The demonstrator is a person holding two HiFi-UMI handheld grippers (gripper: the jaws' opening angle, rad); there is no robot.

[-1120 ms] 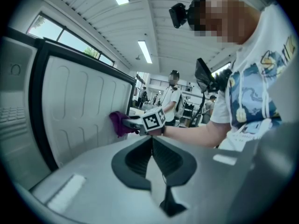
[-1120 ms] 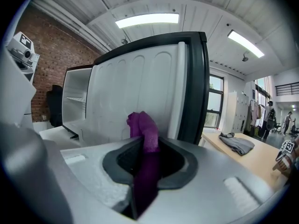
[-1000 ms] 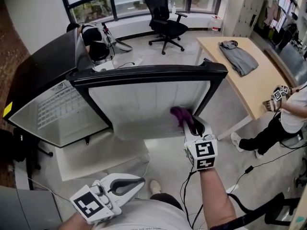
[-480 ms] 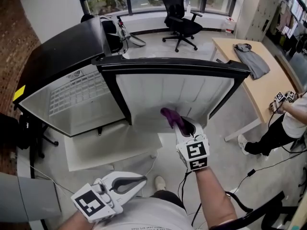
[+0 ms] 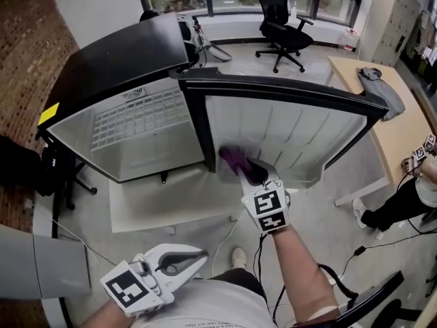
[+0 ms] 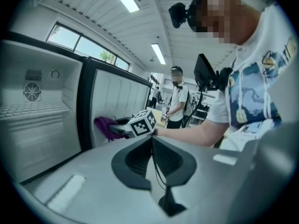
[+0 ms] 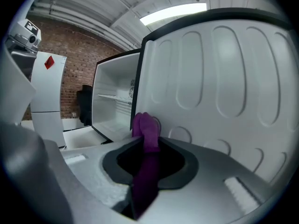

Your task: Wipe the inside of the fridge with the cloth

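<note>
The purple cloth point(image 5: 234, 159) is pinched in the closed right claw point(image 5: 254, 173). Its bunched end sticks out past the claw tips and presses on the white inner panel of the open fridge door point(image 5: 293, 132), low down near the hinge edge. The fridge point(image 5: 136, 125) compartment stands open just beside it. The right forearm point(image 5: 300, 272) reaches straight forward, marker cube up. The left claw point(image 5: 194, 257) is held low by the person's torso, jaws together and gripping nothing.
</note>
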